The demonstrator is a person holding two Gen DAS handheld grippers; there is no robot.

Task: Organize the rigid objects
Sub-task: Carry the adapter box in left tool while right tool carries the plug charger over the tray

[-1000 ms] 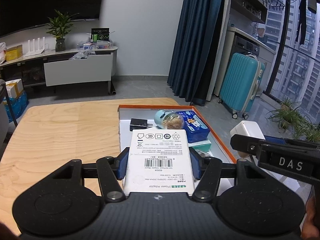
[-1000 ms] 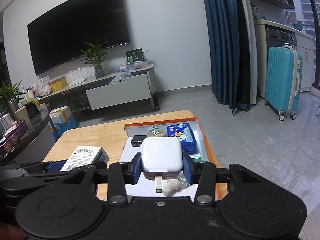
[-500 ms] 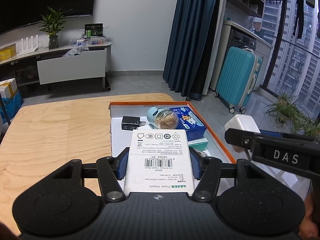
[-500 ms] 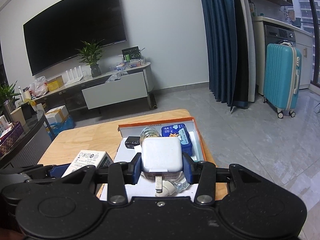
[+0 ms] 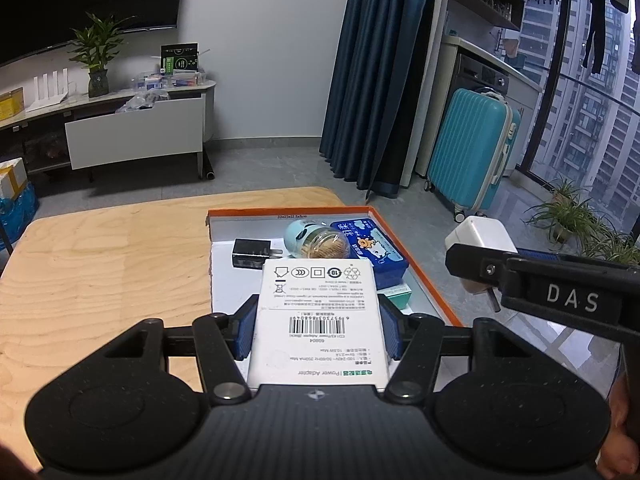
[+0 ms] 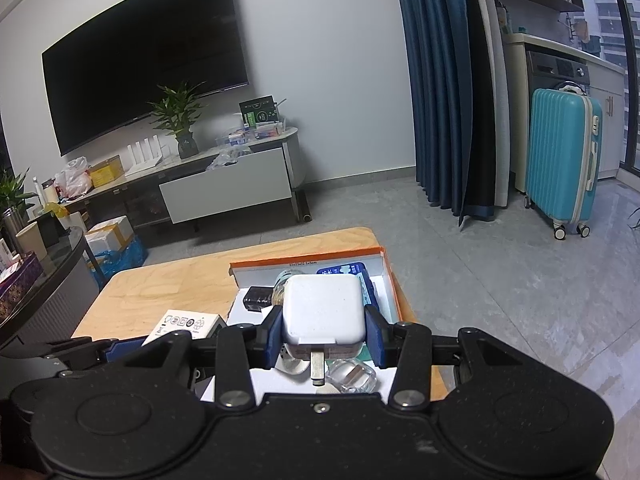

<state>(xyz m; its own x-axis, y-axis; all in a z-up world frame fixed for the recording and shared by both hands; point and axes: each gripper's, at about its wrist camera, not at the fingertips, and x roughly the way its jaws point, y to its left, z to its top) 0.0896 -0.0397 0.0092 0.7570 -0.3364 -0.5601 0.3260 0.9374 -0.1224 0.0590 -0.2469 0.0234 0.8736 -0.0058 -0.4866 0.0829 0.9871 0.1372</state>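
Left wrist view: the left gripper [image 5: 318, 330] has its blue fingers [image 5: 245, 330] pressed on both long sides of a white power adapter box [image 5: 320, 320], whose long axis runs straight ahead along the fingers, barcode face up. The box hangs above the near end of the orange-rimmed tray [image 5: 420, 276] on the desk [image 5: 108, 272]. Directly ahead lie a black charger [image 5: 252, 253], a toothpick jar [image 5: 316, 240] on its side and a blue tin [image 5: 374, 250]. The bare white tray floor sits ahead and slightly left, which looks the likeliest landing spot. The right gripper's arm crosses in at the right edge, outside the tray rim.

Right wrist view: the right gripper [image 6: 324, 338] clamps a white charger block [image 6: 324, 308] between its fingers [image 6: 374, 336], prong pointing back toward the camera. The tray [image 6: 390, 276] lies ahead and below it, with a clear plastic case [image 6: 354, 376] just under the prong. The left gripper appears nearer the open floor.
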